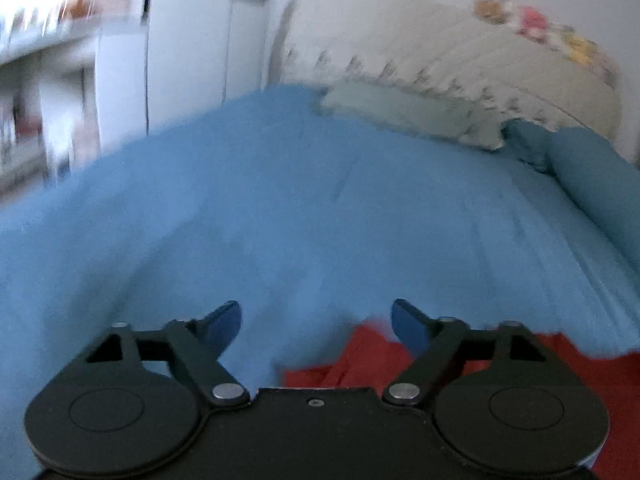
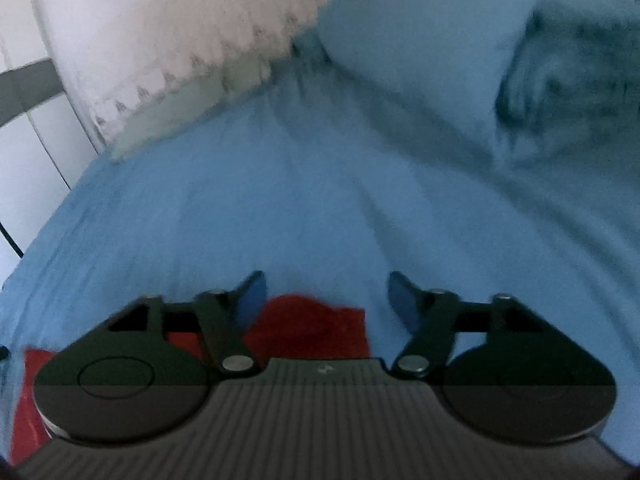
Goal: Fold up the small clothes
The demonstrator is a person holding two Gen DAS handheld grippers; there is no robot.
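A red garment (image 1: 360, 360) lies on the blue bedsheet (image 1: 280, 200), low in the left wrist view and partly hidden under the gripper body. My left gripper (image 1: 316, 320) is open and empty above the garment's far edge. In the right wrist view the red garment (image 2: 312, 324) lies below and to the left, mostly hidden by the gripper body. My right gripper (image 2: 326, 294) is open and empty just above it. Both views are blurred.
A pale patterned pillow (image 1: 440, 92) and a blue bolster (image 1: 592, 176) lie at the head of the bed. A blue pillow (image 2: 420, 60) and a rumpled blanket (image 2: 572, 88) lie on the right. White cupboards (image 1: 188, 60) stand to the left.
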